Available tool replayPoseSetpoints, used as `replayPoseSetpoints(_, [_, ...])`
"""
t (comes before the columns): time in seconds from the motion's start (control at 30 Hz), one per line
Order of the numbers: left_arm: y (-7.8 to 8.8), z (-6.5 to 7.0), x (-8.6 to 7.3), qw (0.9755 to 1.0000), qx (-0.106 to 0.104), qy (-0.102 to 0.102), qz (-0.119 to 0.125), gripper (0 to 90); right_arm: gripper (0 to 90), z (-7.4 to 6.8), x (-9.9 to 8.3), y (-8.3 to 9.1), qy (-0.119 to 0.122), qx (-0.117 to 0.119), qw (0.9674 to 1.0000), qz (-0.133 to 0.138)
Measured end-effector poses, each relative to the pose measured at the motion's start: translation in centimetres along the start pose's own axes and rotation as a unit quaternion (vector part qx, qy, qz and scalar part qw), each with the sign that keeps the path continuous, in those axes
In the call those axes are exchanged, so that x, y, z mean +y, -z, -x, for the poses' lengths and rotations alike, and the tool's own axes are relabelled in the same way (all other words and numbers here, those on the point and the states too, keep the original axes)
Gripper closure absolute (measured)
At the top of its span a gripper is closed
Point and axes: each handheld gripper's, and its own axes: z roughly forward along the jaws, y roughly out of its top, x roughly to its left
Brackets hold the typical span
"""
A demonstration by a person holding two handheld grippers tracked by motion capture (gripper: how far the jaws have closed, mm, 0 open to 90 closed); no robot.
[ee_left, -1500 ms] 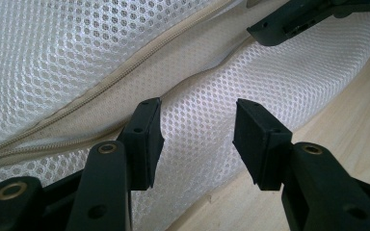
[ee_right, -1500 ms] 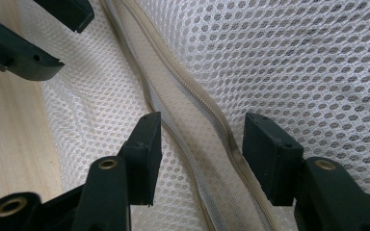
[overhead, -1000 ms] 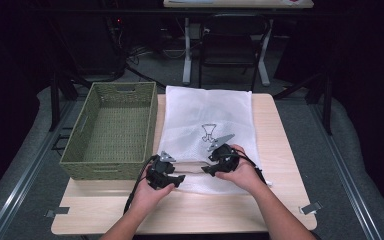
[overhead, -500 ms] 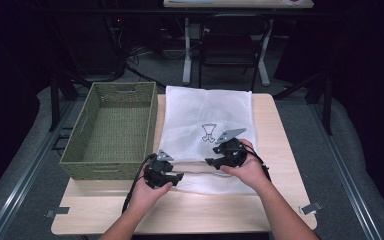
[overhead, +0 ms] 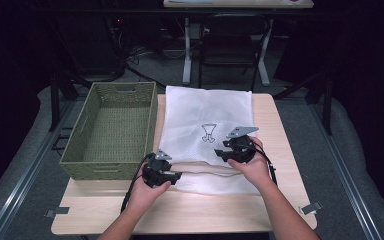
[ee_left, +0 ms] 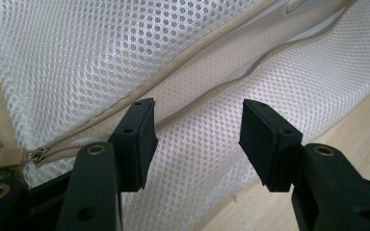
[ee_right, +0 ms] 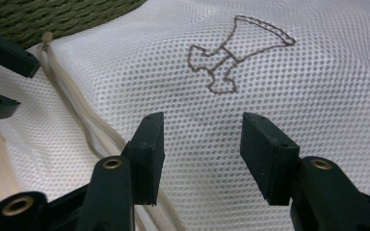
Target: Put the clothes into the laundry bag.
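Note:
A white mesh laundry bag (overhead: 205,112) lies flat on the table, with a beige zipper (ee_left: 183,53) running along its near edge and partly undone. My left gripper (overhead: 176,175) sits at the bag's near left corner. Its jaws stand open (ee_left: 197,134) over the lower lip of the zipper opening, and the zipper pull (ee_left: 7,156) lies just to their left. My right gripper (overhead: 221,153) hovers over the middle of the bag, close to the stitched emblem (ee_right: 231,53). Its jaws (ee_right: 202,149) have just been closing a little, stand apart, and pinch nothing.
A green woven basket (overhead: 111,130) stands empty against the bag's left side. Bare wooden tabletop (overhead: 220,210) runs along the near edge. A chair and table legs stand beyond the far edge. The left gripper's fingertips (ee_right: 5,55) show far left in the right gripper view.
My right hand has moved to the right and slightly farther up the bag, away from the left gripper. The left hand has stayed put.

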Motion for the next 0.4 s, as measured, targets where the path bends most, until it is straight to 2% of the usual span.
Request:
replayPoseSetpoints(0.2, [-0.08,0.0,-0.05,1.0,0.002,0.001,0.004,46.9,53.8,0.39,-0.45,-0.17,-0.009,-0.017,0.9998,0.008])
replayPoseSetpoints(0.4, [-0.02,-0.14,0.02,1.0,-0.005,0.003,0.002,46.9,55.4,0.64,-0.8,-0.23,-0.018,-0.021,0.9996,0.007])
